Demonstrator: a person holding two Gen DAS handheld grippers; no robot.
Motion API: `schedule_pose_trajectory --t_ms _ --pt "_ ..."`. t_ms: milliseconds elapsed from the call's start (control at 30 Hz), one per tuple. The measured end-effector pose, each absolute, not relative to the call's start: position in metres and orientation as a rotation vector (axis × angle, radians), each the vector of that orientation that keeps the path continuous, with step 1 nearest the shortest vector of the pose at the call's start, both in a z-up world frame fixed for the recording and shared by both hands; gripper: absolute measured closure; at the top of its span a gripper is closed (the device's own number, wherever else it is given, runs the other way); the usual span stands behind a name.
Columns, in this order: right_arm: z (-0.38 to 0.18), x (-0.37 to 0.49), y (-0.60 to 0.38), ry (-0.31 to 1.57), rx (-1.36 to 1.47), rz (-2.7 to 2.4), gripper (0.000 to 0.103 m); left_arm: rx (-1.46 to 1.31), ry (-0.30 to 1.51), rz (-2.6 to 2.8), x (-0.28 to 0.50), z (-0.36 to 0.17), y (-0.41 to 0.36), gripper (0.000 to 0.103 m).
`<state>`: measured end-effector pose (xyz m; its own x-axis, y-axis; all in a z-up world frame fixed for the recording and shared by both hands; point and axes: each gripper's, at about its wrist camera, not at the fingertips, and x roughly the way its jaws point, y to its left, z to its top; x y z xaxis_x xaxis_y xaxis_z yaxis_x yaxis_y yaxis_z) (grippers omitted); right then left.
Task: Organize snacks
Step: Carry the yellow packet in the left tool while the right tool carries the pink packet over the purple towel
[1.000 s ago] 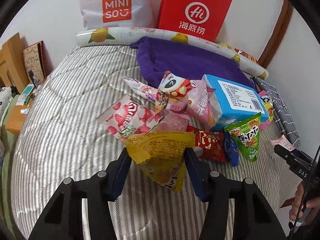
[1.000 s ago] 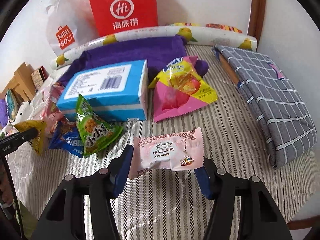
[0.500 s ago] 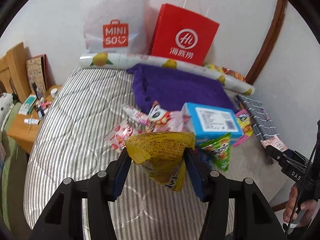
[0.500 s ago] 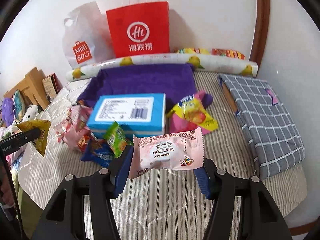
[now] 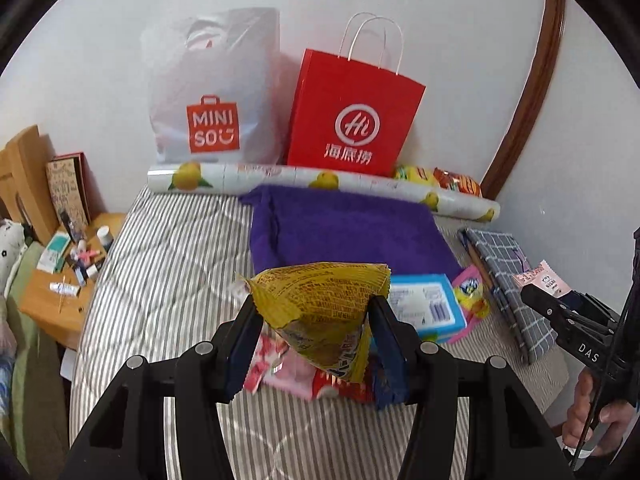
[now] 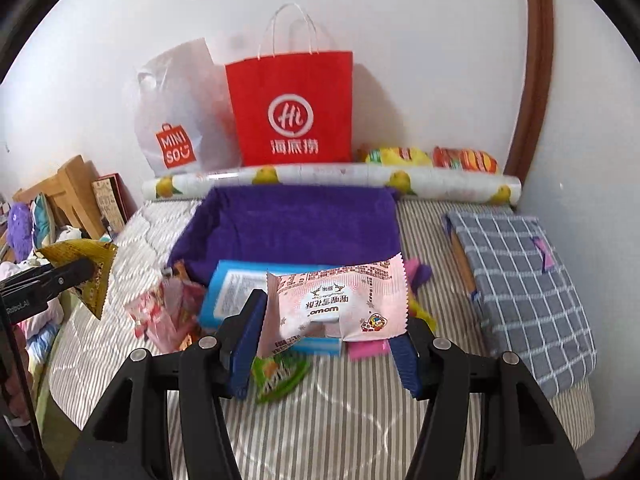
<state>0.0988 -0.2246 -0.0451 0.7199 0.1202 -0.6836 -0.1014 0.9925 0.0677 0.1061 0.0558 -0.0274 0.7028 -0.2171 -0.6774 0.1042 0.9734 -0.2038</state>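
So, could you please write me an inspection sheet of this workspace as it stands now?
Surface: striped bed cover, purple towel at the back.
Job's things: yellow snack packet and pink snack packet held up; blue box and loose snacks on the bed.
Clutter: grey checked cloth, fruit-print roll.
Grippers: left gripper shut on the yellow packet; right gripper shut on the pink packet.
Cables: thin black cable by the hand.
Surroundings: red paper bag, white Miniso bag, wooden bedside table.

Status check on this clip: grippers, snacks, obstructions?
Left gripper shut on yellow snack bag. Right gripper shut on pink snack packet. Both clear of the snack pile. Nothing in the way.
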Motion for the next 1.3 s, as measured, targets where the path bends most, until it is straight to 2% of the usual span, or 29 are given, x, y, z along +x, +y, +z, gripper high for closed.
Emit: schedule_pose_trajectory --t_ms 600,867,1300 --pt "-0.025 0.176 -0.232 0.703 0.032 0.138 0.045 -0.088 0.704 -0.189 0.179 0.010 0.040 0.050" --pt "-0.021 0.209 -0.223 0.689 0.004 0.167 0.045 -0.081 0.712 -0.189 0.208 0.006 0.033 0.050" --pt "-0.044 0.269 -0.235 0.728 0.013 0.177 0.045 -0.077 0.752 -0.153 0.267 -0.015 0.038 0.050"
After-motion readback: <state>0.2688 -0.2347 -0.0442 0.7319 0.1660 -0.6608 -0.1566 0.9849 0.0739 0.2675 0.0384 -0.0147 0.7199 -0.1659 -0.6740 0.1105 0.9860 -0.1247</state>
